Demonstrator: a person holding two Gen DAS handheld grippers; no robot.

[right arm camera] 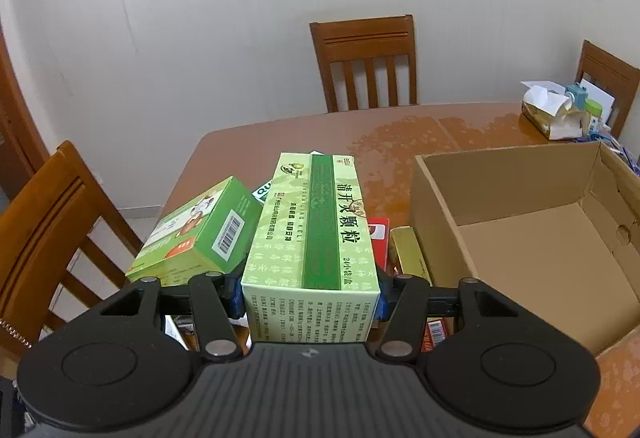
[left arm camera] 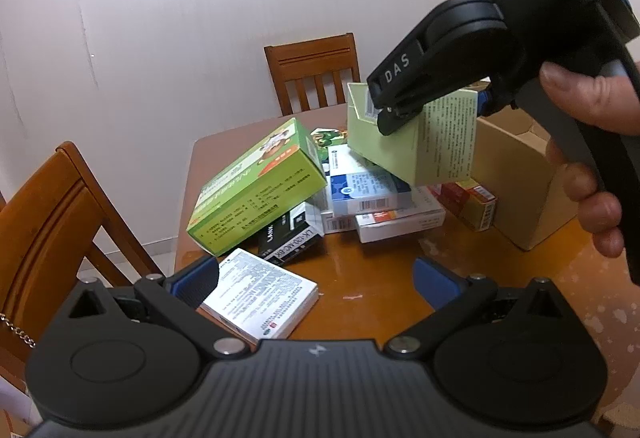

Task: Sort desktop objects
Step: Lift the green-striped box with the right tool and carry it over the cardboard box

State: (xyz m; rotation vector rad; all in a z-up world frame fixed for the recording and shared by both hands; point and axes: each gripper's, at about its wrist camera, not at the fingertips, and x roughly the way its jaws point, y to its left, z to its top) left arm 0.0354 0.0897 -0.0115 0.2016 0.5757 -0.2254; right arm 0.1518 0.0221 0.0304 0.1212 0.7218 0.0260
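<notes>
**Lifting a pale green medicine box beside the carton**

Gripping the pale green medicine box [right arm camera: 311,238] at its near end, my right gripper [right arm camera: 310,296] had its blue pads pressed against the two long sides, and the box pointed straight out ahead of the camera with its dark green stripe facing up. From the left wrist view I saw that same box held up off the table, tilted, above the heap of smaller packs, with a hand [left arm camera: 588,153] wrapped around the right gripper's handle.

My left gripper [left arm camera: 316,278] was spread wide and held nothing. Its blue fingers [left arm camera: 196,278] hung low over the wooden table [left arm camera: 376,278], and a white box with fine print [left arm camera: 260,294] lay flat just inside the left one; I could not tell whether they touched.

Farther out, a bright green box [left arm camera: 256,189] leaned on a black box [left arm camera: 288,238]. Beside them sat a blue-and-white box [left arm camera: 368,189] on top of a white box with an orange band [left arm camera: 400,222], and a red-and-yellow box [left arm camera: 472,203] stood right against the open cardboard carton [right arm camera: 520,222]. The carton sat to the right of the heap, and what I could see of its floor was bare.

A tissue box [right arm camera: 548,109] stood at the far right corner of the table, and wooden chairs [right arm camera: 366,61] ringed it.
</notes>
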